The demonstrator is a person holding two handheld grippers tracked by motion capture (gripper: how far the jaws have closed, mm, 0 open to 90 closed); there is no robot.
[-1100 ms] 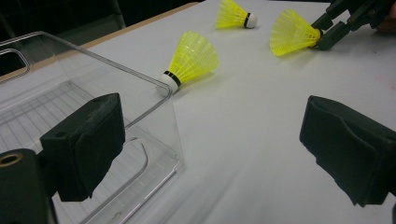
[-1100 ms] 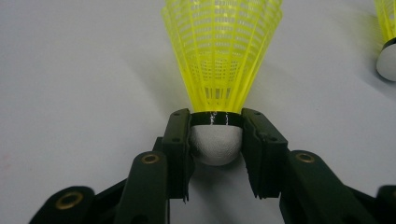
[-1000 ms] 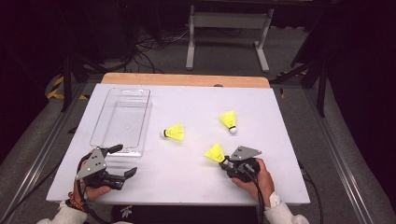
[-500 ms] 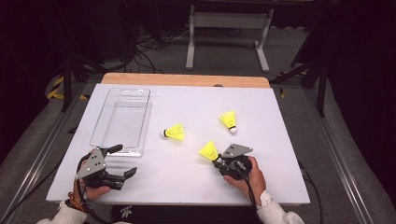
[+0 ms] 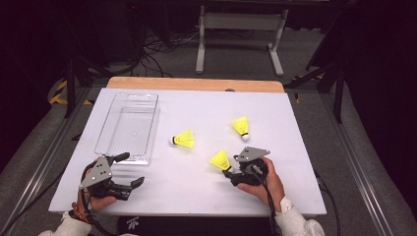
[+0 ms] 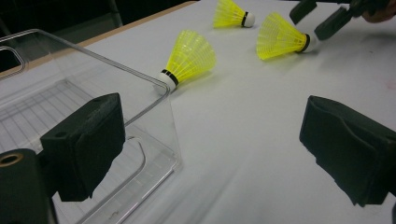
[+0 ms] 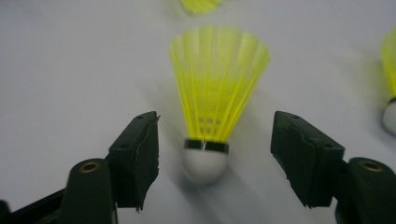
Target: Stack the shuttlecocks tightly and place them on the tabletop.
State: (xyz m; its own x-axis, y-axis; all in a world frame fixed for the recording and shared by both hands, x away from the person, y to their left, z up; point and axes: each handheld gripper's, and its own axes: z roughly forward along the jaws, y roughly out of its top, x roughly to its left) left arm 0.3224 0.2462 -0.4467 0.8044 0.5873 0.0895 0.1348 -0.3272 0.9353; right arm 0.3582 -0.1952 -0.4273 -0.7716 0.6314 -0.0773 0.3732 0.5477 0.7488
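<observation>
Clear bin [image 5: 129,123] holds nothing — 3 shuttlecocks [image 5: 185,140] lie on table [image 5: 196,187].

Black fingers [image 7: 135,158], grey plates, white sleeves [image 5: 295,221]

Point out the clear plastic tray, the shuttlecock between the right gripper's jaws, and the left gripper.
Clear plastic tray [image 5: 129,97]: high view, on its far rim.
Shuttlecock [image 7: 205,164]: right gripper view, on its white cork base.
Left gripper [image 5: 129,170]: high view, midway between its fingertips.
</observation>
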